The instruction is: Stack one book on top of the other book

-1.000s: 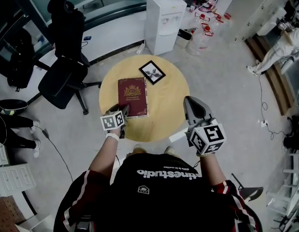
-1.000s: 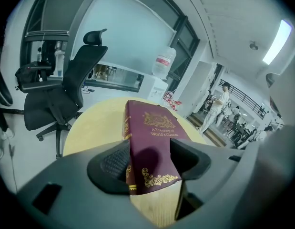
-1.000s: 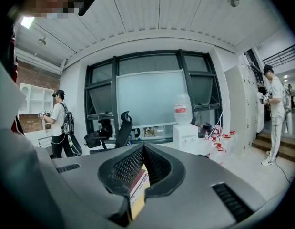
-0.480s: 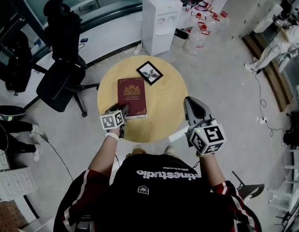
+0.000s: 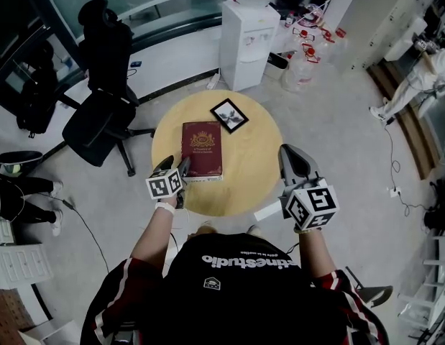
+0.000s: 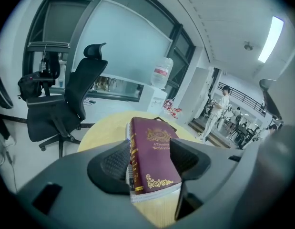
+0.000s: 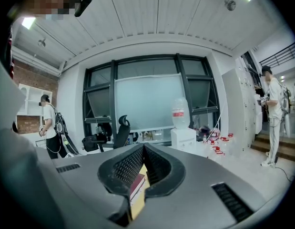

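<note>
The left tool (image 5: 177,167) is gripping the near corner of the red book (image 5: 202,148), which is lying on the round worktop (image 5: 251,164). The right tool (image 5: 291,155) is hanging off to the side.

In the left gripper view, a pale edge (image 6: 128,137) is peeking out under the red book. It looks like the other book, so the stacking seems nearly done. Next, the tool needs to let go gently. Gold letters are spelling "World's".

In the right gripper view, the right tool is squeezed together, holding nothing.
</note>
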### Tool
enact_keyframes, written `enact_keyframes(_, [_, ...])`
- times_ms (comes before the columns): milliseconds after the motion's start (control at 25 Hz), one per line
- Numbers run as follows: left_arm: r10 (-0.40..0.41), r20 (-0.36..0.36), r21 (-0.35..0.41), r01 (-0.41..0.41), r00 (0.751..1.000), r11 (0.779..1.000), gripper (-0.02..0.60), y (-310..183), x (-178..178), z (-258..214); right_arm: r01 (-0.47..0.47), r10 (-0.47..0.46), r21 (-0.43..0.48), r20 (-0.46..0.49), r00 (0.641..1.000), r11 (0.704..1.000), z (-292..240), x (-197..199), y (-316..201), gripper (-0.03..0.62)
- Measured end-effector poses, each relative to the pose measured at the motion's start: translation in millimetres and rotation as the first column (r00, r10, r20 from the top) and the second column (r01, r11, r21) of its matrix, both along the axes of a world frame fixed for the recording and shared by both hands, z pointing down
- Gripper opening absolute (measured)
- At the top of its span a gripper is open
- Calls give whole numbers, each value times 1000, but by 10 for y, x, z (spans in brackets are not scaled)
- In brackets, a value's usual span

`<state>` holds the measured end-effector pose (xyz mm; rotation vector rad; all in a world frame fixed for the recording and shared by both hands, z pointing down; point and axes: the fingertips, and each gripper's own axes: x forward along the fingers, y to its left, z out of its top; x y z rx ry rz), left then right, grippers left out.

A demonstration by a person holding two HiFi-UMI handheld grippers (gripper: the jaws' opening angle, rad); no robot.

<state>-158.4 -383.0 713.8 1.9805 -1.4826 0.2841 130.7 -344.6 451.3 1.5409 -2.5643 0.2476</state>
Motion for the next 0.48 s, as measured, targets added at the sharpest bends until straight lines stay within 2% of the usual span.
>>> enact_keyframes(240, [-10,-11,113,11,1000,993,276,-2,25,-498,18,-18,26,5,1000,999,-137,30,-57,29])
enact_keyframes(480, [-2,-14,255,6,1000,967,275,-22,145,-1212,32,-33,44,23,999,999,-303,69,-89,28])
